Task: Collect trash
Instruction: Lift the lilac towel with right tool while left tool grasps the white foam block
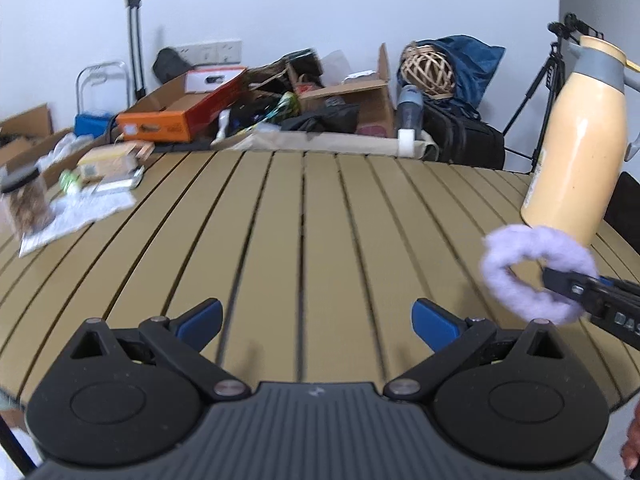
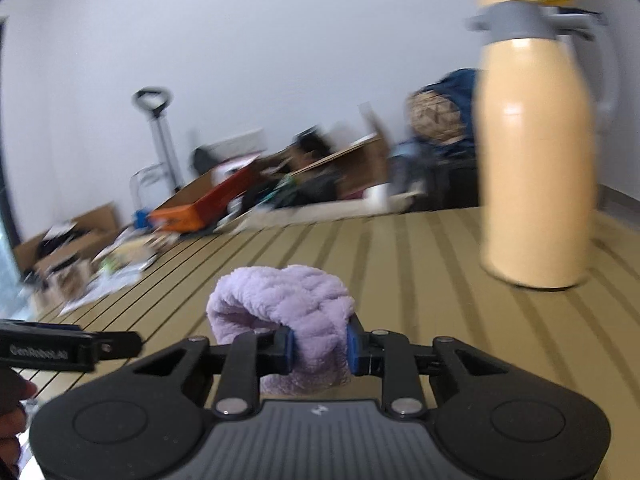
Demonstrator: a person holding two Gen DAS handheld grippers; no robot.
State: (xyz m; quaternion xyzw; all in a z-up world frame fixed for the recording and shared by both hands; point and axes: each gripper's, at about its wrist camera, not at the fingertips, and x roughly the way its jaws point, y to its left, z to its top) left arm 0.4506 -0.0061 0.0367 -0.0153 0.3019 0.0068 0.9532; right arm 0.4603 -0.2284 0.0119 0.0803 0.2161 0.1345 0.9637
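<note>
Scrunchie (image 2: 288, 312), fluffy lilac ring, pinched in right claw (image 2: 320, 346).

Standing upright on slatted tan table (image 1: 320, 208) at two o'clock: cream thermos jug (image 1: 576, 140). Lying at nine o'clock: papers (image 1: 80, 212) and a jar (image 1: 26, 200). Piling up beyond, at twelve o'clock: cardboard boxes (image 1: 352, 96).

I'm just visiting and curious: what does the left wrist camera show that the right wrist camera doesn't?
Only the left view: the left hand-held gripper open and empty, and a black tripod.
Only the right view: blue pads squeezing the fluffy lilac fabric ring.
Both: that ring, the cream thermos jug, the slatted tan table and the right hand-held gripper.
</note>
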